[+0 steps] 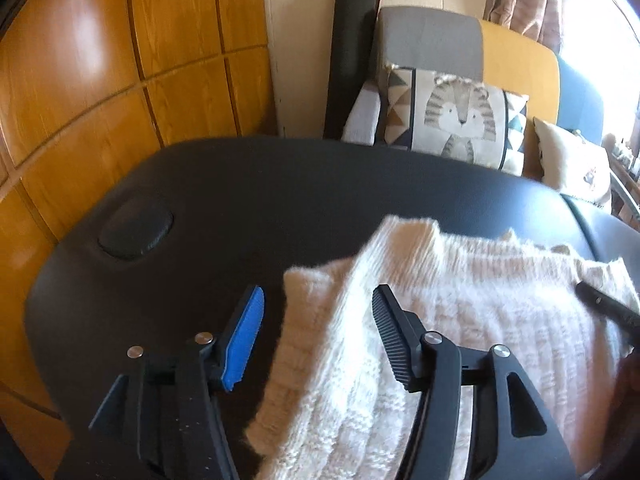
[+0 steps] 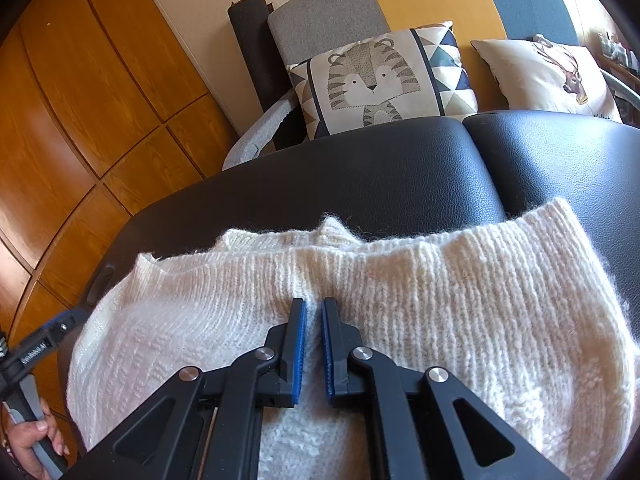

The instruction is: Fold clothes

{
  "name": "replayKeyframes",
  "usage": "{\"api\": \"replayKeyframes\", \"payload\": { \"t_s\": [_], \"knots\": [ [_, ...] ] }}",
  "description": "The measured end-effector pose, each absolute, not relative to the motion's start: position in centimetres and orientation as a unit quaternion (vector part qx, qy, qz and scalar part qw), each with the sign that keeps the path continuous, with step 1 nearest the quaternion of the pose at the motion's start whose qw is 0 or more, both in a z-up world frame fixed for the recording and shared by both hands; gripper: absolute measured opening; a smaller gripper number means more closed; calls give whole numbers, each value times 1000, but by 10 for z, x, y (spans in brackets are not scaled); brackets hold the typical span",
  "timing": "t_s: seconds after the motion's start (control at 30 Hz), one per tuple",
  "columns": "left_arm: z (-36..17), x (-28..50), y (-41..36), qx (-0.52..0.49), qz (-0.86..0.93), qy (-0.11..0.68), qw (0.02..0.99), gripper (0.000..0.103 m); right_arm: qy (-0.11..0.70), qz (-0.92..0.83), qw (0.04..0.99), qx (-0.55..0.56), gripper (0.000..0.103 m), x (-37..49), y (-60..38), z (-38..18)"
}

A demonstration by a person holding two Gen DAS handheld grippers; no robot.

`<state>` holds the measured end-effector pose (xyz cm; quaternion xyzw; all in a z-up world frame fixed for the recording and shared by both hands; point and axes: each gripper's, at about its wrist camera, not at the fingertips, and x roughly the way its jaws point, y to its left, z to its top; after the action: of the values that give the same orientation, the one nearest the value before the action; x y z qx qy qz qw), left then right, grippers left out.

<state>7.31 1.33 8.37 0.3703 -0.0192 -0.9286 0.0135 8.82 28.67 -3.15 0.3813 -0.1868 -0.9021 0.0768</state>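
Left gripper (image 1: 316, 338): jaws spread wide, holding nothing, poised above the near-left edge of the sweater, blue pad on its left finger and ribbed black pad on its right.
Sweater (image 1: 420, 320): cream knit, lying across the black padded counter (image 1: 248, 200), partly folded, with a sleeve or flap laid over the body toward the left; seen from the right wrist it spreads wide (image 2: 360, 280) with its ribbed far edge facing the sofa.
Round inset (image 1: 136, 232): oval padded plug in the counter, well left of the sweater.
Right gripper (image 2: 314, 344): jaws drawn nearly together, a narrow gap showing between the blue pads, low over the middle of the knit; whether any fabric is pinched I cannot tell.
Person's hand (image 2: 36, 440): at the far left of the right wrist view, wrapped round a grey handle.
Wooden cabinet doors (image 1: 120, 60): left background.
Rolled dark mat (image 1: 352, 52): upright beside the sofa.
Tiger cushion (image 2: 376, 80): on the sofa behind the counter.
Deer cushion (image 2: 552, 72): farther right.
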Motion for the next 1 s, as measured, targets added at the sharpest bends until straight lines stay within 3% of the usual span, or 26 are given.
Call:
{"api": "replayKeyframes", "payload": {
  "t_s": [0.37,0.57,0.7,0.83,1.0],
  "knots": [
    [83,53,63,377,-925,-44,-27,61,-185,-903,77,381,6,88,287,-31],
    [46,33,84,405,-909,-88,-37,64,-185,-903,77,381,6,89,287,-31],
    [34,29,67,404,-913,-36,-51,74,-178,-907,71,374,5,91,286,-29],
    [33,29,60,401,-914,-15,-65,75,-169,-905,65,385,5,89,286,-23],
    [31,30,63,395,-916,-21,-60,77,-89,-934,28,345,1,84,282,8]
  ]
}}
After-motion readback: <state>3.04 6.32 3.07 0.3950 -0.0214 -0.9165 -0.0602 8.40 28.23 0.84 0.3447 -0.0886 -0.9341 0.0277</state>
